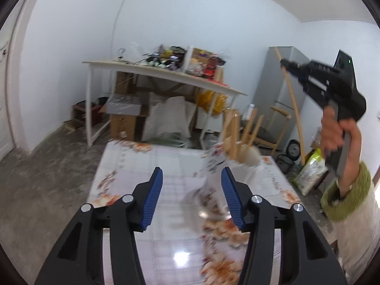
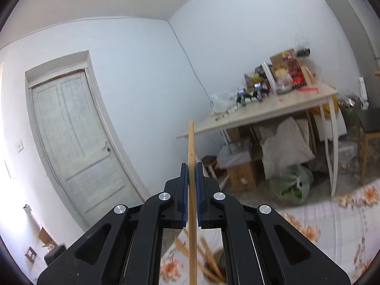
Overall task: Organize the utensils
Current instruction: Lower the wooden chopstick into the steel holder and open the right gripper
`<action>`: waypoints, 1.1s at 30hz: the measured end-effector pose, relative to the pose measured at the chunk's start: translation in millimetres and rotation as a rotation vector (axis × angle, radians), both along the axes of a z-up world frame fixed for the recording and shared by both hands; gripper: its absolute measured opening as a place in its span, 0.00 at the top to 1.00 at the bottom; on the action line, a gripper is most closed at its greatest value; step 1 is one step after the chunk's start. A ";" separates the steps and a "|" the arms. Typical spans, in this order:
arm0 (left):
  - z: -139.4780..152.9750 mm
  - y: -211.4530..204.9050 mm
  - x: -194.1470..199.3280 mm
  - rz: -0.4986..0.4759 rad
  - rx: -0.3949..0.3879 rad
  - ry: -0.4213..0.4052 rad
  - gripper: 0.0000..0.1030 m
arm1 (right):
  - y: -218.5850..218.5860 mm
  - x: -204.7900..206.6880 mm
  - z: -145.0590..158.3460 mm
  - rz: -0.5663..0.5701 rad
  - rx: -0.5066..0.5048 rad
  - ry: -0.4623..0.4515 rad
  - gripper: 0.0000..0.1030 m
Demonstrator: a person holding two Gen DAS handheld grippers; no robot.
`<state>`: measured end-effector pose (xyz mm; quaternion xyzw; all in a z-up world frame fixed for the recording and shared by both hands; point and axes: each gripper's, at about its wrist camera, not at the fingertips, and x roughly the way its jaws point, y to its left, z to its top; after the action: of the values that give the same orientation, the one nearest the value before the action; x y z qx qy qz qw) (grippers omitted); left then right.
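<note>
Right wrist view, one chopstick [image 2: 191, 156] clamped in right gripper [image 2: 192, 166], left gripper [image 1: 192, 178] agape

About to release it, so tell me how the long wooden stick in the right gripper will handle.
The wooden stick looks stiff and light. Pinched by the right gripper across its narrow width with length overhanging both ways, it may pivot. If round, it would likely roll on the glossy tablecloth.
</note>
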<state>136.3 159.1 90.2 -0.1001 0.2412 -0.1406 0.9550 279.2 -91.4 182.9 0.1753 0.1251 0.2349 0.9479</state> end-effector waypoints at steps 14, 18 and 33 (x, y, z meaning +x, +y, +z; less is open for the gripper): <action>-36.2 37.4 -5.8 0.110 0.006 0.087 0.51 | 35.5 42.0 -42.5 -0.083 -0.155 -0.019 0.96; -38.9 35.7 -1.8 0.107 0.006 0.095 0.51 | 45.2 42.7 -55.7 -0.094 -0.222 -0.016 0.96; -42.5 31.7 4.3 0.092 -0.013 0.107 0.51 | 19.5 -20.9 -68.8 -0.054 -0.159 0.007 0.96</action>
<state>140.6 190.8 47.7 -0.1248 0.2863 -0.0927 0.9455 258.3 -71.9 114.0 0.1036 0.1420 0.1981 0.9643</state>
